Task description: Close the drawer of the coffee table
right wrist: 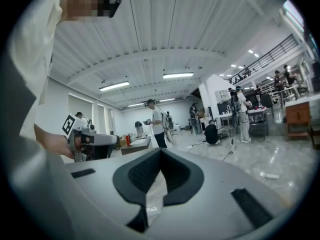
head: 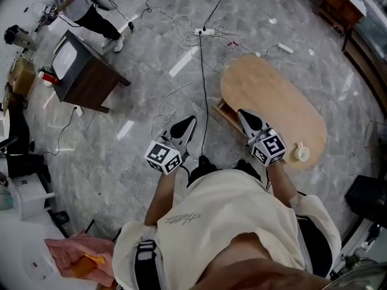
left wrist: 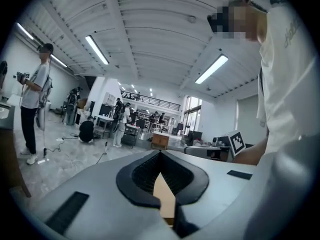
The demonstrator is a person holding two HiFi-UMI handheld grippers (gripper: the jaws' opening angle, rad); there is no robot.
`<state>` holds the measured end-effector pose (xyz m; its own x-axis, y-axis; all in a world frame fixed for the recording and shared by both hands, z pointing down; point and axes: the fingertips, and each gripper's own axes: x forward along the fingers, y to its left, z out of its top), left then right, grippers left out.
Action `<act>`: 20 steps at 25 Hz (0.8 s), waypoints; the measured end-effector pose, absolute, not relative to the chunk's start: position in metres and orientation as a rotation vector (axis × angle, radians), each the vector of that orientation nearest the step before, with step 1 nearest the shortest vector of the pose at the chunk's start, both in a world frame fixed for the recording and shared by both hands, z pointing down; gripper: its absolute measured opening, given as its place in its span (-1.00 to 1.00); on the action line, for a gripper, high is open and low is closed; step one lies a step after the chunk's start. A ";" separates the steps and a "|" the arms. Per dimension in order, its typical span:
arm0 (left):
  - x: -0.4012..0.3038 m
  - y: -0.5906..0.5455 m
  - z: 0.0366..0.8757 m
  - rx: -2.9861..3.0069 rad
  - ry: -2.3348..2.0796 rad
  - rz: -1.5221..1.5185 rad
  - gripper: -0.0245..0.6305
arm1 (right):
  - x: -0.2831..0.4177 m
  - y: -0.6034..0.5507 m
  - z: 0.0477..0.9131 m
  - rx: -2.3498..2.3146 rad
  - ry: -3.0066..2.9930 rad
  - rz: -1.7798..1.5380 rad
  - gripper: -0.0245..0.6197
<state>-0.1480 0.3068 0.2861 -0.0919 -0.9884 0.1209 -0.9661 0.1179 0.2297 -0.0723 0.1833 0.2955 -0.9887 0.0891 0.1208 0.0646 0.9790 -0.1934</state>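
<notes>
An oval light-wood coffee table [head: 275, 98] stands on the grey marble floor ahead of me and to the right. Its drawer [head: 224, 117] juts out of the table's left side, partly open. My right gripper [head: 242, 114] hovers just over the drawer's near end, jaws together and holding nothing. My left gripper [head: 191, 121] hangs over bare floor left of the drawer, apart from it, also shut and empty. In the left gripper view the left gripper [left wrist: 160, 155] shows a tan strip behind its tips. The right gripper [right wrist: 160, 152] faces the hall.
A small white cup [head: 300, 153] sits at the table's near end. Cables and a power strip [head: 205, 32] trail across the floor beyond. A dark side cabinet [head: 87, 74] stands left, with a person [head: 84, 8] behind it. Pink cloth [head: 78, 255] lies lower left.
</notes>
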 end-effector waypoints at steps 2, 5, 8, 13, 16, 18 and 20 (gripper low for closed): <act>-0.174 0.311 0.284 1.992 -2.094 -0.150 -0.92 | -0.092 0.190 0.292 -0.009 -2.997 0.300 -0.94; -0.205 0.313 0.295 2.047 -2.001 -0.141 -0.92 | -0.108 0.188 0.286 0.225 -2.979 0.227 -0.94; -0.221 0.299 0.303 2.108 -1.940 -0.097 -0.92 | -0.103 0.178 0.288 0.368 -2.960 0.248 -0.94; -0.232 0.278 0.310 2.174 -1.900 -0.041 -0.92 | -0.092 0.163 0.299 0.472 -2.915 0.304 -0.94; -0.235 0.260 0.317 2.160 -1.868 -0.063 -0.92 | -0.096 0.149 0.295 0.484 -2.938 0.310 -0.94; -0.228 0.243 0.310 2.175 -1.864 -0.058 -0.92 | -0.093 0.136 0.294 0.471 -2.953 0.303 -0.94; -0.223 0.225 0.297 2.199 -1.873 -0.046 -0.92 | -0.092 0.117 0.294 0.472 -2.972 0.335 -0.94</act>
